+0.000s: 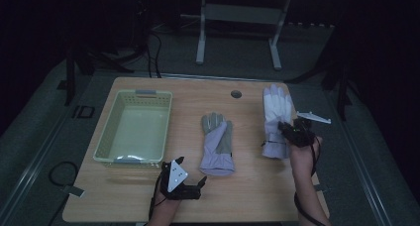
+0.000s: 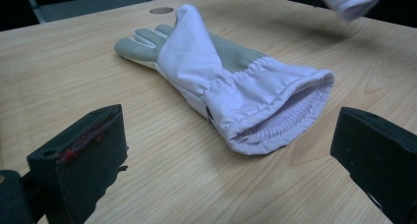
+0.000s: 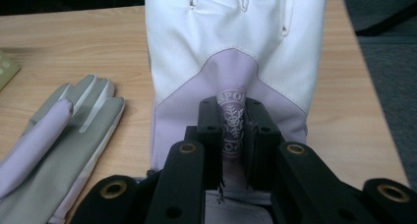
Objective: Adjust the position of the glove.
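Right tool clamped on white glove cuff tab lettered "SPO", rest hidden, left tool spread wide, pale basket at 9 o'clock on counter, its contents unclear, second glove at centre

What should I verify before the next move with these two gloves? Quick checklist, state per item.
1. Right tongs shut on the white glove, pinching a fold at its cuff: ok.
2. White glove fully clear of the table: cannot tell.
3. Left tongs open, nothing between them: ok.
4. Grey-palmed glove lying flat, cuff opening toward the left tongs: ok.
5. Basket upright with nothing visible inside: ok.
6. Path from white glove to basket passes over the grey-palmed glove: not ok, go over it.
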The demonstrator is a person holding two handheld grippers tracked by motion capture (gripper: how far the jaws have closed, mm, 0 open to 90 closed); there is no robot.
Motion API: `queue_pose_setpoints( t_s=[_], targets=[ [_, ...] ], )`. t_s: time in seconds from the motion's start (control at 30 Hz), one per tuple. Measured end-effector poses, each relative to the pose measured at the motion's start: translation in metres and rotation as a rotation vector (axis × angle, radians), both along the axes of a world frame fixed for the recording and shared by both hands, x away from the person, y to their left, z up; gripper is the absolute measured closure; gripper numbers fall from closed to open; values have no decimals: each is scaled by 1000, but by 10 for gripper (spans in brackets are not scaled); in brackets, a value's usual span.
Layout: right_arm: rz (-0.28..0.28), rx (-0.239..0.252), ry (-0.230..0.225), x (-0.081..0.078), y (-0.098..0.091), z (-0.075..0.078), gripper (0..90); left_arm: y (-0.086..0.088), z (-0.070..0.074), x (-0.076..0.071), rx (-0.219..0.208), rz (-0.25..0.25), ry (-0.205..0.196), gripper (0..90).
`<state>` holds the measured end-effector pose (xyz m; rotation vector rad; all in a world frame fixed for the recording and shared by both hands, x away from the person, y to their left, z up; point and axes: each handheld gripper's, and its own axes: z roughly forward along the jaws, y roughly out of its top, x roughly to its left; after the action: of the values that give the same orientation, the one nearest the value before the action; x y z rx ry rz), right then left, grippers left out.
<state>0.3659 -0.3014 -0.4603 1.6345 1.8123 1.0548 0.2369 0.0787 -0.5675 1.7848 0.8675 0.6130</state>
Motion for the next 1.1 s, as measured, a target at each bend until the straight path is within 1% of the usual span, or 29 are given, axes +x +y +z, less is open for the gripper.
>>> queue_pose_setpoints(
  t_s=[0.07,0.13,0.2,0.23,0.3,0.33,0.5,0.6,0.67,0.7,0.77,0.8,0.9,0.97,1.03,1.07,1.1],
  targets=[
    [-14,0,8,-10,-1,-2,799,0,0,0,0,0,-2,4],
    [-28,-4,27,-16,0,-8,799,0,0,0,0,1,-1,4],
    [-33,-6,52,-22,1,-18,799,0,0,0,2,0,-1,4],
    [-33,-8,74,-24,1,-25,798,0,0,0,0,1,-2,4],
    [-40,9,93,-26,2,-35,798,0,0,0,-1,2,-1,4],
    [-41,-4,102,-27,4,-39,798,0,0,0,0,2,-1,4],
    [-42,-21,128,-19,9,-50,792,0,0,0,1,1,-2,4],
    [-40,-21,156,-11,12,-56,776,0,0,0,2,0,1,4],
    [-36,-49,167,-7,16,-62,752,1,0,0,-3,-1,-1,4],
    [-32,-50,175,-5,17,-67,732,1,0,0,-4,-2,0,4],
    [-33,-52,173,-4,16,-71,703,1,0,0,-5,-2,0,4],
    [-33,-45,174,-4,16,-71,691,1,0,0,-4,-3,-1,4],
    [-26,-53,167,-4,15,-69,657,1,0,-1,-5,-3,-1,4],
    [-18,-58,151,-4,12,-65,635,1,0,0,-7,-2,0,4],
    [5,-53,146,-3,10,-60,614,1,0,0,-4,-2,0,4],
    [24,-60,139,-3,9,-58,596,1,0,0,-4,-2,0,4],
    [49,-77,124,-3,8,-56,575,1,0,0,-4,-2,-1,4]
  ],
)
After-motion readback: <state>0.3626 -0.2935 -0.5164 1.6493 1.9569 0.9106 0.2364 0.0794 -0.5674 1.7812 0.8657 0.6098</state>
